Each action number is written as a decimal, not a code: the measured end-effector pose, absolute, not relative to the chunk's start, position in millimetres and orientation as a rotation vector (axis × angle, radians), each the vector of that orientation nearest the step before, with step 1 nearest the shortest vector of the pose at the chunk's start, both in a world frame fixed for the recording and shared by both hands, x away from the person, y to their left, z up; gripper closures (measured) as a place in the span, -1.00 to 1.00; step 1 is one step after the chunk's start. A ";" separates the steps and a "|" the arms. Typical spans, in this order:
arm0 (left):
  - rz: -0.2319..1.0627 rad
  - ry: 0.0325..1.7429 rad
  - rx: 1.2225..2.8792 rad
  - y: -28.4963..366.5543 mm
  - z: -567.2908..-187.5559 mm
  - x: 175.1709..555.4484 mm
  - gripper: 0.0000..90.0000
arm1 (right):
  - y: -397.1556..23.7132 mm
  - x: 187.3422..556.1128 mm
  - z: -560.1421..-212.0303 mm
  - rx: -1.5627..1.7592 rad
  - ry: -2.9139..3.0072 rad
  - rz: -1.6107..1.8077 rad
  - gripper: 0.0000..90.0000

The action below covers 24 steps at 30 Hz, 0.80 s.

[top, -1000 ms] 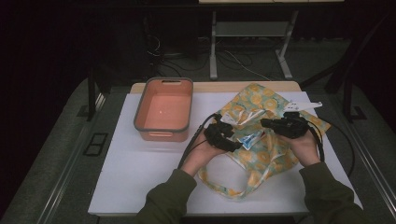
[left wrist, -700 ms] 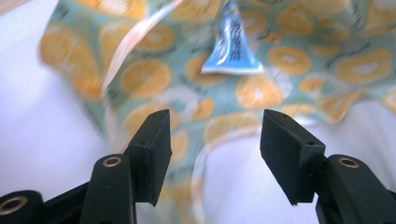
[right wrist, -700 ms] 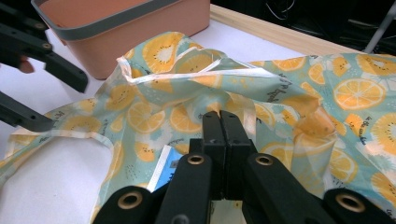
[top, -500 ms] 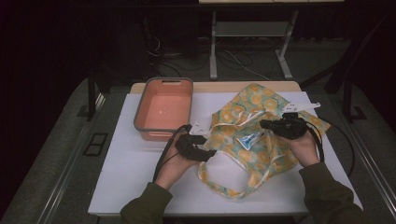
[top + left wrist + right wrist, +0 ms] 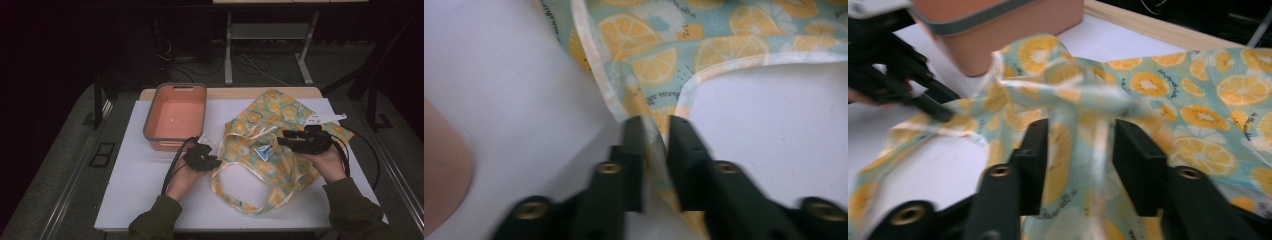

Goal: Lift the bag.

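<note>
Far left on the white table cover (image 5: pixel 150 190) sits a salmon-pink tub (image 5: pixel 175 116) with a grey rim, upright, its near edge just beside the left gripper (image 5: pixel 212 161). From the high view that gripper sits at the left edge of the orange-print fabric bag (image 5: pixel 272 135), hand palm-up under it, cable looping back toward the sleeve; jaw state unreadable from up there. The left gripper view settles it: the left gripper (image 5: pixel 655 131) has its jaws nearly together, pinched on the bag's pale-trimmed edge (image 5: pixel 644 107) where the handle strap meets the body, cloth running down between them, with a corner of the pink tub at far left. Middle of the table, the bag lies flat and rumpled, mouth toward the person, long strap (image 5: pixel 250 202) looped on the cover near the front edge, a small blue-and-white item (image 5: pixel 262 151) at the opening, too small to identify. A white tag (image 5: pixel 325 118) lies at the bag's far right corner. On the right, the right gripper (image 5: pixel 282 141) points left over the bag. The right gripper view shows the right gripper (image 5: pixel 1080 150) with jaws apart and a raised, blurred fold of bag cloth between them; whether the pads touch it, cannot tell. That view also catches the left gripper at upper left, beside the tub (image 5: pixel 998 25).
</note>
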<state>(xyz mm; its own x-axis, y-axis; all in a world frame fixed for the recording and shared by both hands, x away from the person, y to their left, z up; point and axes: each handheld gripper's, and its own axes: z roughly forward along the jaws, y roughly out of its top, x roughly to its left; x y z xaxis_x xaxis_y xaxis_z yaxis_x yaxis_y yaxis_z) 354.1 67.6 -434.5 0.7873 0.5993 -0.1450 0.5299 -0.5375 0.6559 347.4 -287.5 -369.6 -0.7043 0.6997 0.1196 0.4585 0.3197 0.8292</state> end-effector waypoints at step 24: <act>0.034 0.815 2.005 88.9 -410.6 349.9 0.99 | -237.0 292.2 -439.9 0.844 2.719 0.918 0.85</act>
<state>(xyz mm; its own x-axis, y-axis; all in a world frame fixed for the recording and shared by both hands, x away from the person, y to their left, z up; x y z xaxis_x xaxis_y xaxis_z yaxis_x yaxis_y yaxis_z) 349.9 88.9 -410.6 0.7786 0.5568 -0.2895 0.5311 -0.3388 0.7766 292.2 -237.0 -439.9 -0.8306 0.5557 0.0361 0.4639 0.6547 0.5967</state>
